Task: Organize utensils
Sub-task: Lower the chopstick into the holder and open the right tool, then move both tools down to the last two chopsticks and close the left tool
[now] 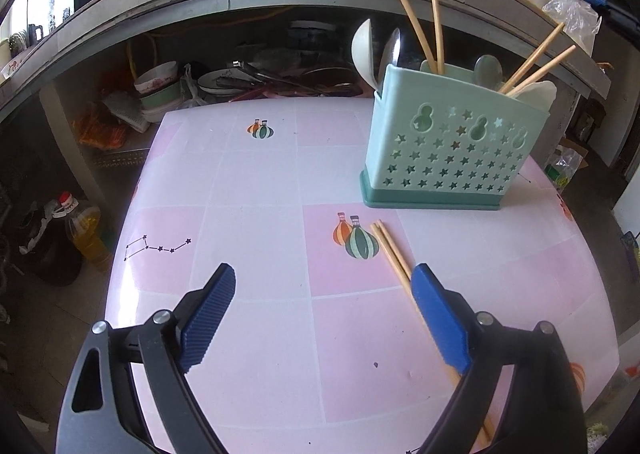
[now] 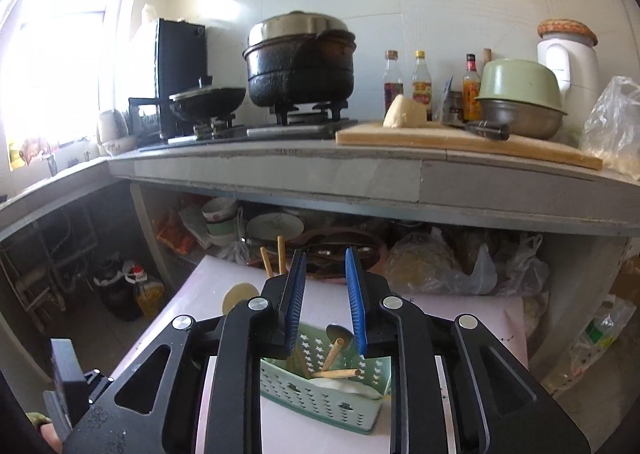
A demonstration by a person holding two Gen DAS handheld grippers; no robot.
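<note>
Here, I see a chopstick pair (image 1: 390, 250) lying flat on the pink table (image 1: 256, 190), at six o'clock from the green utensil caddy (image 1: 452, 146). My left gripper (image 1: 324, 294) is released, its right finger over the pair. My right gripper (image 2: 326, 294) hovers above the caddy (image 2: 320, 394), parted, holding nothing.

Left wrist view: low, near table (image 1: 256, 190). Right: higher, facing counter (image 2: 280, 170). Both share caddy (image 1: 452, 150).

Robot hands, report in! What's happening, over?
Left gripper open, low over table. Right gripper open, empty, above holder. Chopsticks loose on table by left gripper's finger. Nothing in the way.
</note>
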